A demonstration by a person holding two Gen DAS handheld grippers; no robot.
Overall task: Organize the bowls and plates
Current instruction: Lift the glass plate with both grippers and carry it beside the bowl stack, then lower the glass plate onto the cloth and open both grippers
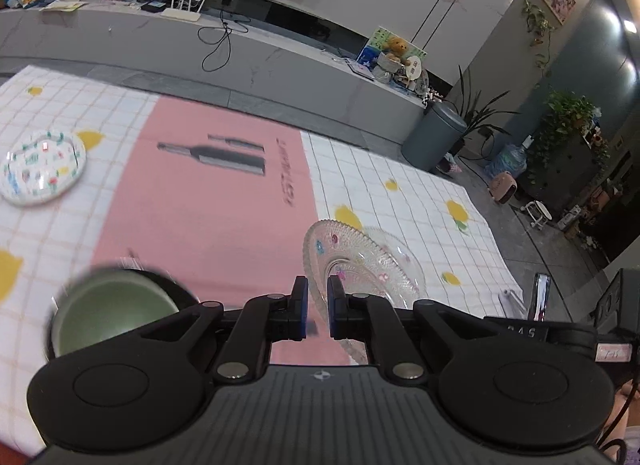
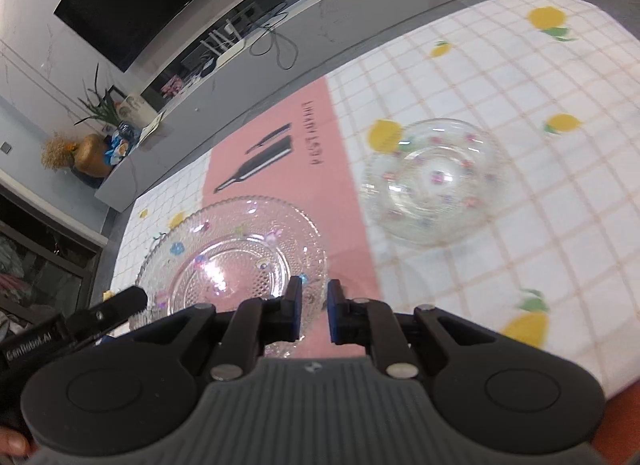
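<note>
My left gripper [image 1: 317, 307] is shut on the near rim of a clear cut-glass plate [image 1: 352, 261] with small flower marks and holds it tilted above the table. The same plate [image 2: 232, 257] shows in the right wrist view, where my right gripper [image 2: 315, 305] is also shut on its rim. A clear glass bowl [image 2: 434, 181] with small flowers sits on the checked cloth to the right. A green bowl [image 1: 108, 305] sits low at the left, blurred. A white patterned plate [image 1: 40, 167] lies at the far left.
The table has a white checked cloth with lemons [image 1: 400, 193] and a pink mat [image 1: 208, 201] in the middle. Beyond the far edge is a grey TV bench [image 1: 240, 53]. A grey bin [image 1: 434, 137] stands on the floor at the right.
</note>
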